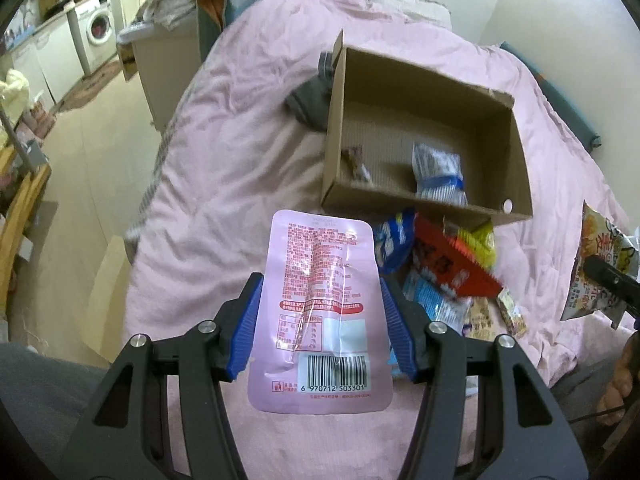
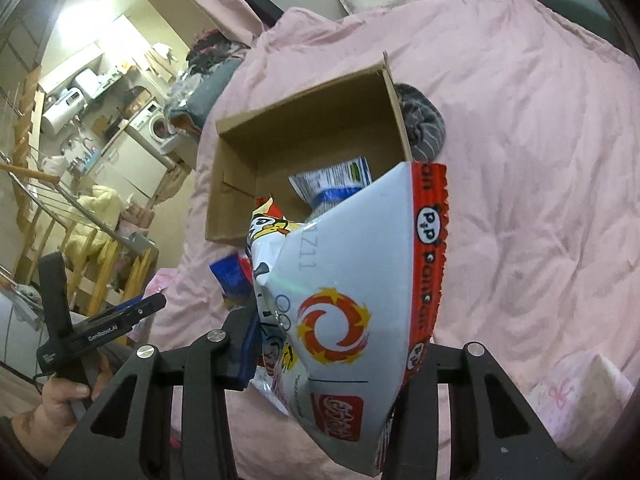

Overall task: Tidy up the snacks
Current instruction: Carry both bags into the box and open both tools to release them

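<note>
Both grippers have a snack in them right now. The left gripper [image 1: 320, 320] is clamped on a flat pink pouch [image 1: 320, 312], blue pads pressing its two long edges, barcode end nearest the camera and the printed back facing up. It hangs over the near part of the pink duvet [image 1: 224, 152], short of the cardboard box [image 1: 516, 168].

The right gripper [image 2: 320, 340] has a big white snack bag [image 2: 352, 280] with a red crimped edge and a flame swirl logo between its jaws. The bag is crumpled and fills most of that view, so only the left blue pad shows, pressed into the bag; the other side is hidden behind the plastic. The grip has just about finished tightening on it. The bag is held up in front of the box's near wall.

The box sits open towards the middle of the duvet. Inside it lie a white and blue packet [image 1: 438, 178] near the front wall and a small brownish wrapped snack [image 1: 356, 162] in the left corner. Just outside the front wall there's a loose pile of packets [image 1: 448, 272] on the duvet: blue, red, yellow, light blue ones overlapping.

Behind the box's far corner a grey striped bundle [image 2: 424, 124] rests on the duvet. In the right wrist view a hand [image 2: 60, 396] holds the left gripper's handle at the lower left edge. A washing machine [image 1: 100, 28] stands across the room.
</note>
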### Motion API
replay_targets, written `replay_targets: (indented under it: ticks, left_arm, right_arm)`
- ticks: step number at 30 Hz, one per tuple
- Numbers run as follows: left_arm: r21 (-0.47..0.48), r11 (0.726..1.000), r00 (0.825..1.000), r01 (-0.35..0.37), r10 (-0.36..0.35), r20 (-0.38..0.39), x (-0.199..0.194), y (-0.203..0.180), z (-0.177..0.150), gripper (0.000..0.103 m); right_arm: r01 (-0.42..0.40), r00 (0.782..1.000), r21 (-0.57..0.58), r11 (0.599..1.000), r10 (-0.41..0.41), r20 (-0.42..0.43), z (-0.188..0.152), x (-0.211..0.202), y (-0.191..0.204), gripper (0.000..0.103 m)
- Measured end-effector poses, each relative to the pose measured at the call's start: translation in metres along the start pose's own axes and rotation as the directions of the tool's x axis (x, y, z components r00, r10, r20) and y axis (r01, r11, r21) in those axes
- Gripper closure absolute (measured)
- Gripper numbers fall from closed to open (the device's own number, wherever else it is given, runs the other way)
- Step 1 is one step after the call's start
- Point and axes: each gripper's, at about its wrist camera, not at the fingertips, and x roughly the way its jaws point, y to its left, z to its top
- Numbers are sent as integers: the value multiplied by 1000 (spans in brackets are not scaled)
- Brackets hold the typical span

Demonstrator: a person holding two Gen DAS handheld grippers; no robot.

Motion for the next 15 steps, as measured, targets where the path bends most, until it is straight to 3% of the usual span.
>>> replay_targets:
  ticks: [15]
  left_arm:
    - [68, 998, 997, -3, -2, 77, -5, -32, 63, 49]
  right_arm:
    - [-55, 997, 29, 998, 54, 47, 47, 10, -8, 60]
